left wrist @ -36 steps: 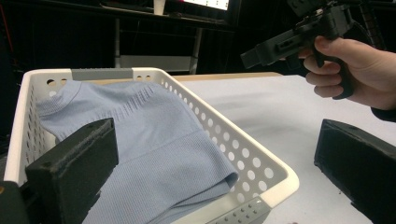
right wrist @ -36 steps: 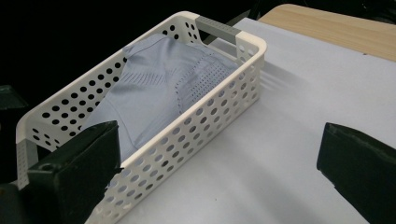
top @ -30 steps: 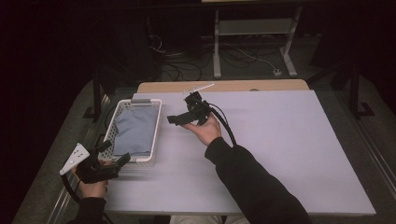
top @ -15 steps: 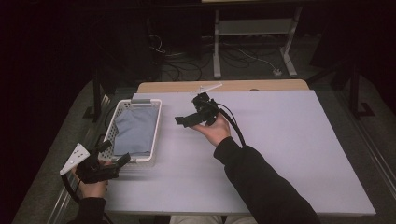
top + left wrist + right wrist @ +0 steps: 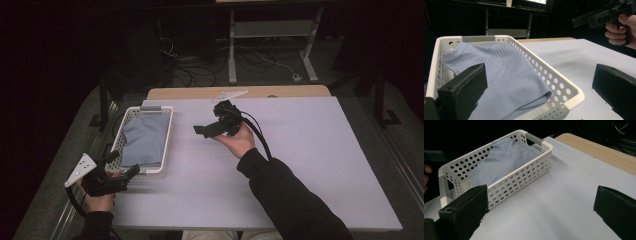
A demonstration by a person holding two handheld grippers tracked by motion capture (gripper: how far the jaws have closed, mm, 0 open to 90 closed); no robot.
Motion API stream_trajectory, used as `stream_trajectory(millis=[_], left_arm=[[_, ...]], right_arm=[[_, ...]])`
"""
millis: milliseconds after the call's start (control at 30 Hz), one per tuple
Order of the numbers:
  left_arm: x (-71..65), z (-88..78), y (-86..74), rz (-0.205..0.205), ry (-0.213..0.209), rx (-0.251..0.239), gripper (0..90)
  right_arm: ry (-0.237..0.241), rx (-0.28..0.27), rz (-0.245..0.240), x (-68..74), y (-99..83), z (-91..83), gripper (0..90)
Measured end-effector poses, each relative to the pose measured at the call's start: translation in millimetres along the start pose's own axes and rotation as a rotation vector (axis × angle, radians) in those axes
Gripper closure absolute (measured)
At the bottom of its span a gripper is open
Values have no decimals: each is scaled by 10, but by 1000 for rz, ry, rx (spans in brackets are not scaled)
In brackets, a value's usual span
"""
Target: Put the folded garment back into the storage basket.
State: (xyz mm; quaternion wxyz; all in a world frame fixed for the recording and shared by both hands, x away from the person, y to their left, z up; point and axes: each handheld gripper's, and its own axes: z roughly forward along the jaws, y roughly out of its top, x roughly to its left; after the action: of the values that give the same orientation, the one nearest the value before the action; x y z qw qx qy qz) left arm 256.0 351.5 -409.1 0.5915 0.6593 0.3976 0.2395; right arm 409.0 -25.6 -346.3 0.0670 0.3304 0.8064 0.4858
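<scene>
Left of centre in the high view: a white perforated plastic basket [image 5: 165,134], rectangular with grey handle ends, holding a folded pale-blue knit garment [image 5: 145,140] with ribbed bands. At lower left, just beside the basket's near end: the left gripper [image 5: 122,171], blocky matte-black jaws spread wide, grasping nothing. At mid-frame above the smooth grey-white tabletop [image 5: 310,150], apart from the basket: the right gripper [image 5: 199,130], jaws likewise parted and bare.
</scene>
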Motion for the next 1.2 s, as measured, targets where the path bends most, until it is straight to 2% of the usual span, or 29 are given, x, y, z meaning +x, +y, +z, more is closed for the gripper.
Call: stream_trajectory(millis=[267, 467, 1200], left_arm=[[-1, 5, -2, 1, -3, 2, 0], [-3, 13, -3, 2, -9, 3, 0], [-5, 13, -2, 6, -4, 9, 0]], right_arm=[[-3, -3, 2, -71, -69, -131, 0], [1, -26, 38, -152, -101, -257, 0], [-70, -48, 59, -454, -324, -739, 0]])
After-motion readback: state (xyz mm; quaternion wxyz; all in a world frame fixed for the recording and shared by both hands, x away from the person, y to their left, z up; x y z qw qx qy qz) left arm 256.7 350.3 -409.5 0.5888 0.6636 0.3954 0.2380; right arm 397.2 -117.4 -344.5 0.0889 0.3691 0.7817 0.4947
